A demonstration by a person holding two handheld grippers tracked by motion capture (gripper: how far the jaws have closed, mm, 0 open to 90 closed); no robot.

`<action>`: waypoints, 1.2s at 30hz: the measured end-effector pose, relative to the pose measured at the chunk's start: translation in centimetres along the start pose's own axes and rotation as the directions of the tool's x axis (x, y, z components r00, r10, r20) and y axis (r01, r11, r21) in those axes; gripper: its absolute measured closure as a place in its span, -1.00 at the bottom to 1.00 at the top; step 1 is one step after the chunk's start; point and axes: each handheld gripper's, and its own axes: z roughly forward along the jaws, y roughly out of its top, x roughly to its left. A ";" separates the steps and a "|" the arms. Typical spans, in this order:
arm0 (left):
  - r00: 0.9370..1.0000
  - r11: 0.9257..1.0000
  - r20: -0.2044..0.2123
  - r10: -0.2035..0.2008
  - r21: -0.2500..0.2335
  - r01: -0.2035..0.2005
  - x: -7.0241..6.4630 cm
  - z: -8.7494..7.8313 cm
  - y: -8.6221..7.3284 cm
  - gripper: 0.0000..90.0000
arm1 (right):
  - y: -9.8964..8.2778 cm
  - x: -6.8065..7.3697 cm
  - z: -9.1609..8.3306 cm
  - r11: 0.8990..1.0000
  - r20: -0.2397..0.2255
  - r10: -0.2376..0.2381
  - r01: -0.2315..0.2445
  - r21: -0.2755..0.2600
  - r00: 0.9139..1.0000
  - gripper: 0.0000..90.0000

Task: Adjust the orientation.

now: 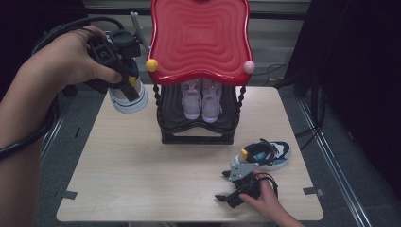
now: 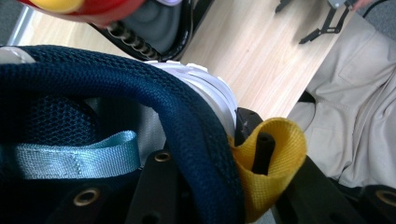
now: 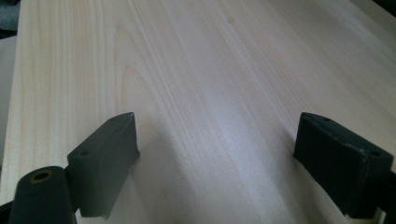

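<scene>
Jaws of the left gripper (image 1: 124, 78) pinch a navy shoe (image 1: 128, 97) by its collar, aloft at upper left beside the red rack (image 1: 198, 38). Right gripper (image 1: 236, 189) rests spread on the table (image 1: 142, 170), near the second shoe (image 1: 262, 155). Next, I judge, the carried shoe wants guiding onto a rack shelf.

Black left gripper (image 1: 124, 78), thick black cable, beige trousers, grey three-cornered plate

No text, label, brand, number or sign can be read anywhere: not on the held shoe (image 1: 127, 97), the other shoes, the red rack (image 1: 201, 38) or the table (image 1: 142, 165).
</scene>
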 end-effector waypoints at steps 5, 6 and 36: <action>1.000 1.000 -0.016 0.011 -0.006 -0.011 0.4 -0.5 0.8 0.58 | 0.0 0.0 0.0 1.000 -0.001 0.000 0.000 0.000 1.000 -0.71; 1.000 1.000 -0.019 0.020 -0.004 -0.021 0.5 -0.7 1.0 0.58 | 0.0 0.0 0.0 1.000 0.000 0.000 0.000 0.000 1.000 -0.71; 0.991 0.993 -0.073 0.113 -0.024 -0.115 1.1 -2.9 7.9 0.58 | 0.0 -0.1 0.0 1.000 -0.005 -0.001 0.001 -0.001 1.000 -0.71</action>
